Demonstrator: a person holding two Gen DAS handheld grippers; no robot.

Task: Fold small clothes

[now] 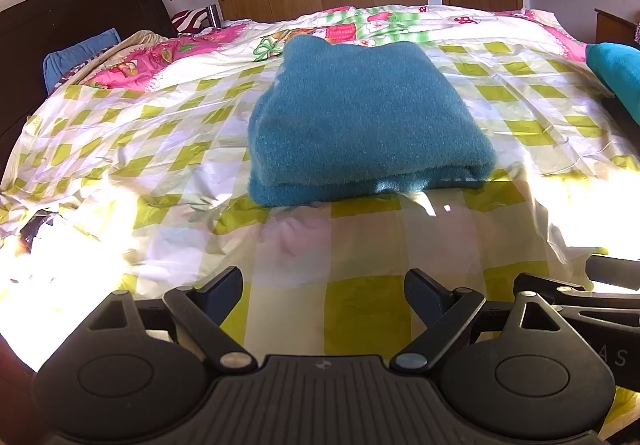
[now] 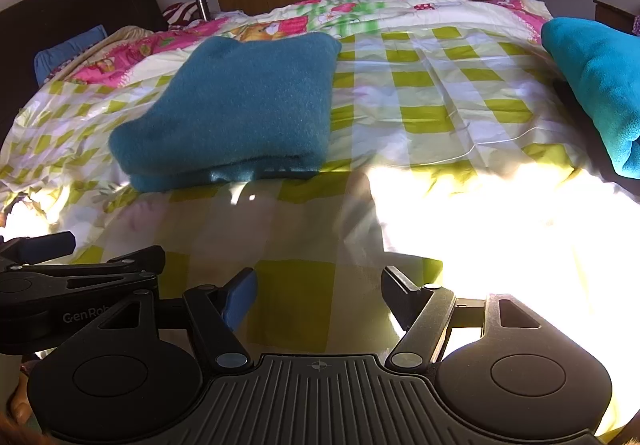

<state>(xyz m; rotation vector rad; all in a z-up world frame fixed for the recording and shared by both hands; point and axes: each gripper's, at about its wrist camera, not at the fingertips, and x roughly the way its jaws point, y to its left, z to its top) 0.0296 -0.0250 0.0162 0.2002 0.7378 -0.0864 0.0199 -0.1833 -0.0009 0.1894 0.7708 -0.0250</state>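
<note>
Lying folded on the checked bedspread (image 1: 400, 309), the blue fleece garment (image 1: 360, 117) sits far of both tools. Left gripper (image 1: 323, 291): jaws spread, empty. Right gripper (image 2: 318, 295): jaws spread, empty. Near right bedspread is washed out by glare. A teal cloth (image 2: 600, 85), possibly folded, is cut off at right.
</note>
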